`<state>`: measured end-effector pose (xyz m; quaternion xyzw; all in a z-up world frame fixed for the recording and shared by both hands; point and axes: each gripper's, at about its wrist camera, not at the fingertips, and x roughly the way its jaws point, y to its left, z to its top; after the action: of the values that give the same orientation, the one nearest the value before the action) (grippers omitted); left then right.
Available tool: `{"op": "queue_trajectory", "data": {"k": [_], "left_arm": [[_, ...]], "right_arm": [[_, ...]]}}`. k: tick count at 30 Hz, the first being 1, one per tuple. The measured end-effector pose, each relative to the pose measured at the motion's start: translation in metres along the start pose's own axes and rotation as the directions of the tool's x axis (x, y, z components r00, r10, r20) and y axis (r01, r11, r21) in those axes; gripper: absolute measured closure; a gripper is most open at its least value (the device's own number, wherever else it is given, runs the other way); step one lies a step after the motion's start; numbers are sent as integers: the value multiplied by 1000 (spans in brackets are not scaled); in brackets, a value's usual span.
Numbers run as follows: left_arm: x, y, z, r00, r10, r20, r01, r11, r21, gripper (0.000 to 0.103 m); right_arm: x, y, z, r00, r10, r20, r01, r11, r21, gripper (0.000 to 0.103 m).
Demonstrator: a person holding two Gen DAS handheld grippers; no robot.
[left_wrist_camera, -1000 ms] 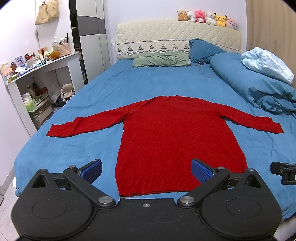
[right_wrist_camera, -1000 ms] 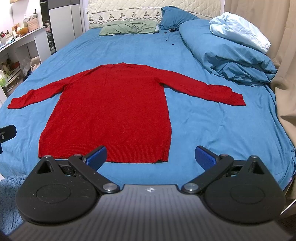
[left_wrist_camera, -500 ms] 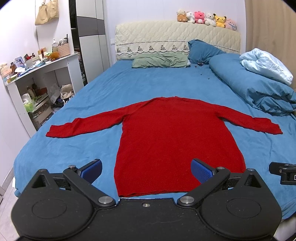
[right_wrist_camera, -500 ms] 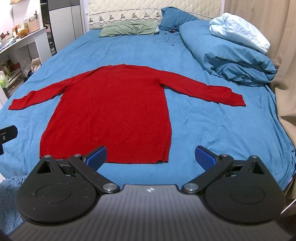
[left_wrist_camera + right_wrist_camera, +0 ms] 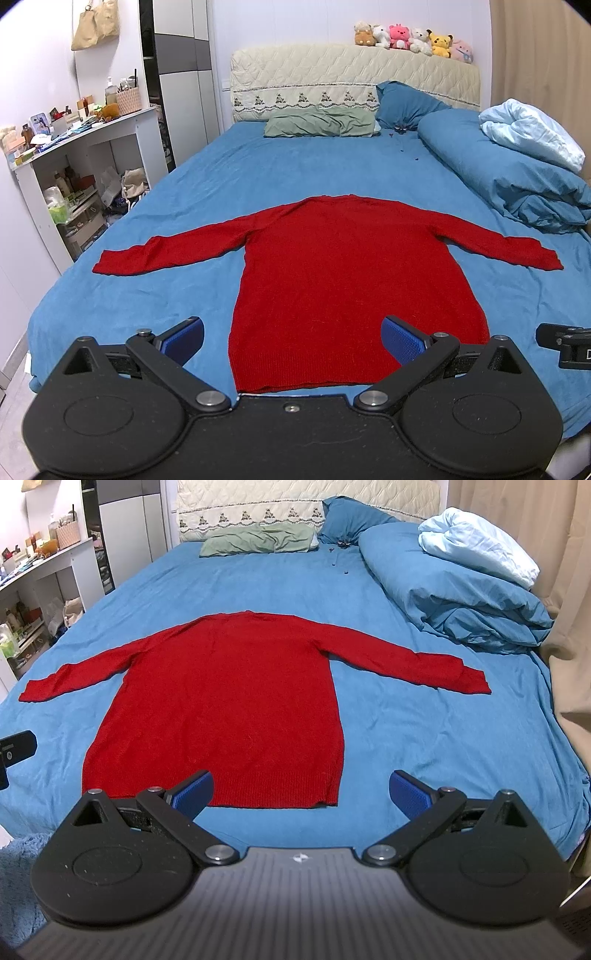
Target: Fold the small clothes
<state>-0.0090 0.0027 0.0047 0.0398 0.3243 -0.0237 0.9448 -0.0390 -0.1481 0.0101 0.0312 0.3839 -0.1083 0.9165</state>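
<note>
Red sweater [image 5: 351, 280] lies flat on the blue bed [image 5: 258, 177], apparently face-down, hem toward both wide-open, empty grippers: left gripper [image 5: 291, 338], right gripper [image 5: 301, 788]; sleeves spread sideways.

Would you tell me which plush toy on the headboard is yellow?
The yellow toy, second from the right end of the row; its neighbours are pink, white or brown.

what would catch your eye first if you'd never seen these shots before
The red sweater grabs attention first: it lies flat in the middle of the blue bed, both sleeves spread wide, hem toward the cameras. Next come the open left gripper and right gripper, both hovering near the hem and holding nothing. Farther back, a row of plush toys sits on the headboard, and a rolled blue duvet lies along the bed's right side.
</note>
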Motion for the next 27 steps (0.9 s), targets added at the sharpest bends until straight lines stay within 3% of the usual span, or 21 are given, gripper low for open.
{"op": "queue_trajectory", "data": {"k": [27], "left_arm": [[-3, -2, 1, 1000, 2, 7, -2, 1000, -2, 0]], "right_arm": [[-6, 1, 1, 1000, 5, 8, -5, 1000, -4, 0]]}}
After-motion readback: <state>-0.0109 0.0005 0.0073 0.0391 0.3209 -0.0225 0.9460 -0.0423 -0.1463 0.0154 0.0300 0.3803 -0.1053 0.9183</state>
